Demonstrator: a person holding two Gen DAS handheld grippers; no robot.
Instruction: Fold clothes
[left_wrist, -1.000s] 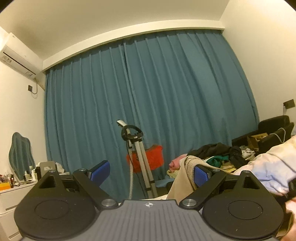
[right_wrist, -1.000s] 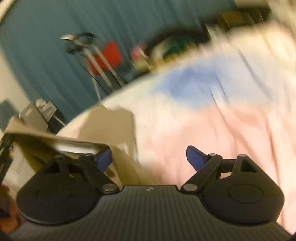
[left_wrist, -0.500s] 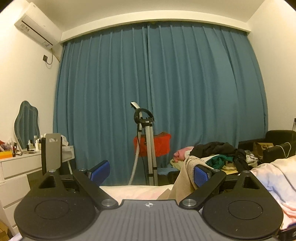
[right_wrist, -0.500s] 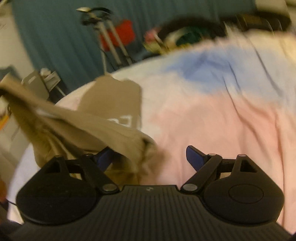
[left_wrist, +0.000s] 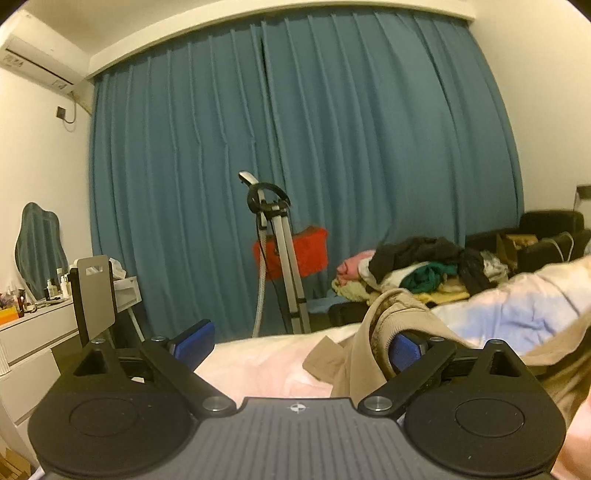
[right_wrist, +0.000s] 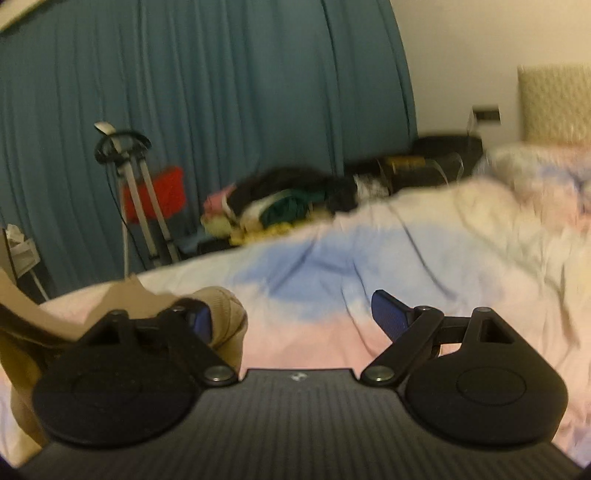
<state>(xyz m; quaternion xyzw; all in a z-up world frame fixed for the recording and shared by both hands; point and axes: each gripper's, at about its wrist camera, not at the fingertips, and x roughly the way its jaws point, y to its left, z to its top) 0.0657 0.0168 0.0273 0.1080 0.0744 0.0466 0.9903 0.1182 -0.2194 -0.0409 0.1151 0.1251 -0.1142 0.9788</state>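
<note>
Draping over the right finger of the left gripper (left_wrist: 298, 341), a tan garment (left_wrist: 373, 343) hangs with its ribbed hem bunched at about 2 o'clock from the gripper body. That gripper's jaws stand wide apart, and nothing is pinched between them; the cloth only rests against the one blue pad (left_wrist: 405, 350). From the right wrist view, the right gripper (right_wrist: 295, 317) is likewise spread wide, with the same tan garment (right_wrist: 225, 314) wrapped around its left finger at about 10 o'clock and trailing off toward 9 o'clock. The garment lies partly on a bed cover (right_wrist: 369, 266) in pink, blue and cream. Beyond the bed, at 12 o'clock, a teal curtain (left_wrist: 295, 147) fills the wall, with a garment steamer stand (left_wrist: 280, 251) before it and a pile of clothes (left_wrist: 424, 266) at about 1 o'clock.
</note>
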